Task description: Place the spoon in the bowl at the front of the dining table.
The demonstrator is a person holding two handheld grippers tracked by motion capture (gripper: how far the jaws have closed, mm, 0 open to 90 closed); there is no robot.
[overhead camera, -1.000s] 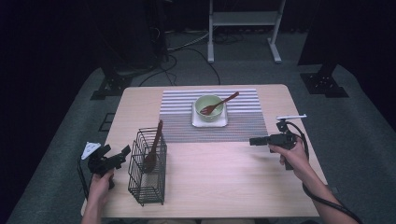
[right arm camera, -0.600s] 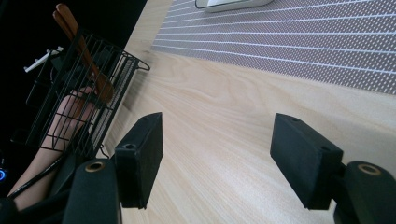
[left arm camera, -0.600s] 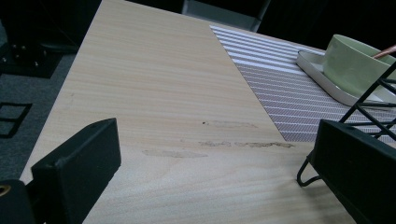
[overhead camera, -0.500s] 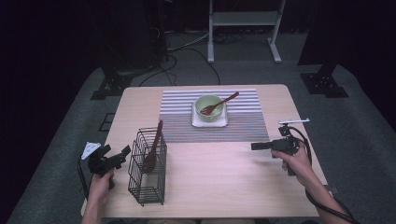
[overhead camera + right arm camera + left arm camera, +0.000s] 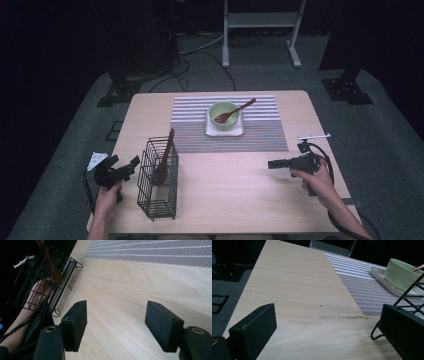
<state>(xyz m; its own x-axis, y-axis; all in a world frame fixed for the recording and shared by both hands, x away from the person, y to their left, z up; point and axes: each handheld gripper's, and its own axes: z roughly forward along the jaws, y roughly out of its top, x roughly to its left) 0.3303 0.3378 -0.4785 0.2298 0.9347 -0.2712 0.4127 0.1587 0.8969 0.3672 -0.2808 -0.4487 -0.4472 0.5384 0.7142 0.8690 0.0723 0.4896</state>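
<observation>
A black wire basket [image 5: 158, 178] stands at the table's front left with a brown wooden spoon [image 5: 164, 159] leaning inside it. A green bowl [image 5: 224, 113] on a white dish [image 5: 224, 130] sits on the striped mat [image 5: 230, 124] and holds another wooden spoon [image 5: 234, 111]. My left gripper [image 5: 133, 163] rests open just left of the basket, its jaws wide in the left gripper view [image 5: 329, 332] over bare wood. My right gripper [image 5: 271, 163] is held low at the table's right side, pointing left, open and empty [image 5: 116, 325]. The basket [image 5: 43, 277] shows far off in the right gripper view.
The wooden table [image 5: 230, 195] has free room between basket and right hand. Dark floor, stand legs [image 5: 260, 35] and cables lie beyond the far edge. The bowl [image 5: 402, 273] and mat [image 5: 364, 282] lie ahead of the left gripper.
My right gripper has drifted a little toward the near right of the table. The left hand, basket and bowl have stayed put.
</observation>
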